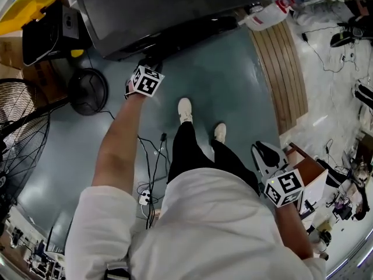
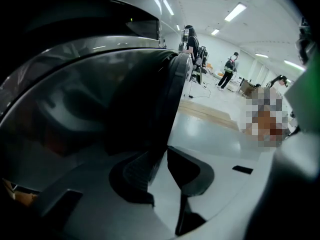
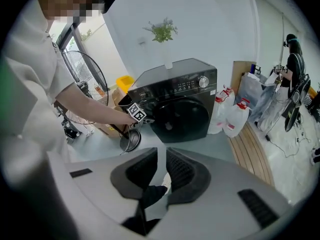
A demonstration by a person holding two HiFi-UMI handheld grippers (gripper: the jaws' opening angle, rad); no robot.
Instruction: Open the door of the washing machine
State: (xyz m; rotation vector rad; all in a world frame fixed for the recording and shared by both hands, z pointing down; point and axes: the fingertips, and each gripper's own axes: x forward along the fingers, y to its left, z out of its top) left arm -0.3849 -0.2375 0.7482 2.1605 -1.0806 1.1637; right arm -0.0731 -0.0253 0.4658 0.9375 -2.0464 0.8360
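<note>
Left gripper (image 2: 161, 158): at the washing machine (image 3: 180, 96), on the left edge of its door (image 3: 181, 118) as one faces the machine; jaws closed onto the door's dark rim, which runs down between the two pads; marker cube (image 1: 145, 80) on top, bare forearm stretched towards the machine's front

Right gripper (image 3: 161, 156): held well back from the washing machine, low at the person's side; jaws parted and grasping nothing, only floor and a dark trouser leg seen through the gap

Door: round, dark and glossy, set in the front of the washing machine below the control panel; whether it is off its latch cannot be told

Washing machine: black front-loader, one silver knob (image 3: 203, 82) at the upper right of its front

Plant (image 3: 163, 36): green sprigs in a pale vase, standing on top of the washing machine

Jugs (image 3: 235, 116): white with red caps, on the floor just beside the washing machine's right side

Slatted wooden board (image 1: 285, 74): flat on the floor, in front of the jugs and to the right of the washing machine

Standing fan (image 1: 20, 136): wire-caged, to the left of the washing machine, well apart from it

Yellow bin (image 1: 26, 9): behind the washing machine's left corner

Cables (image 1: 148, 168): loose on the blue-grey floor in front of the washing machine, ending at a white power strip

White shoes (image 1: 185, 109): the person's, planted before the washing machine's front
</note>
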